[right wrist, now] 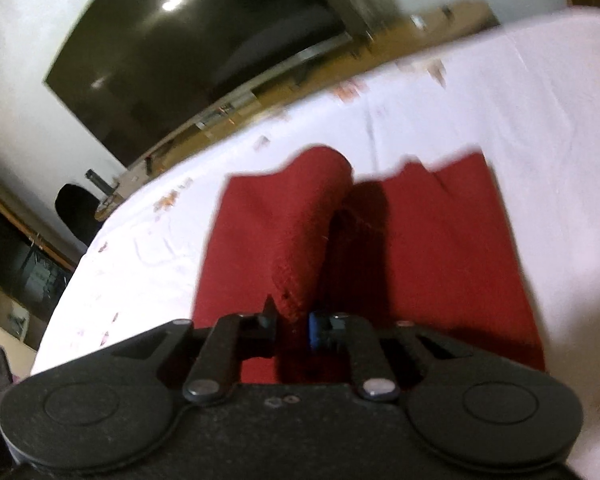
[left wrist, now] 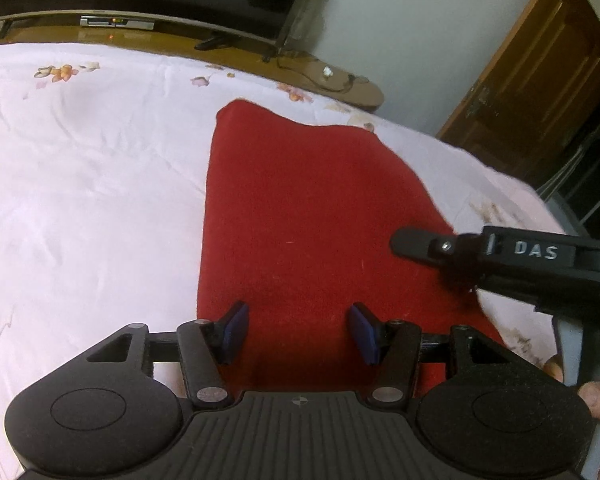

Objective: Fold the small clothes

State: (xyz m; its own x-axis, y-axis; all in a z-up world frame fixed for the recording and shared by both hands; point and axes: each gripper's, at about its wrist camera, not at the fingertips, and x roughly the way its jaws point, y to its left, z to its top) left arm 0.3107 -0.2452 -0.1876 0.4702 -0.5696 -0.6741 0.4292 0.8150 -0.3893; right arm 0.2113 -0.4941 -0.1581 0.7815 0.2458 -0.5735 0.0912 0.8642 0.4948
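Observation:
A red cloth [left wrist: 308, 208] lies on the pale pink floral bedsheet [left wrist: 92, 184]. My left gripper [left wrist: 299, 330] is open and empty, its blue pads [left wrist: 236, 328] held just above the cloth's near edge. My right gripper [right wrist: 293, 326] is shut on a raised fold of the red cloth [right wrist: 300, 232], which stands up as a ridge above the flat part. The right gripper also shows in the left wrist view [left wrist: 420, 246], at the cloth's right edge.
A wooden TV bench [left wrist: 220, 38] with a large dark television [right wrist: 188, 52] stands past the bed's far edge. A wooden door [left wrist: 540, 72] is at the right. The sheet extends far to the left of the cloth.

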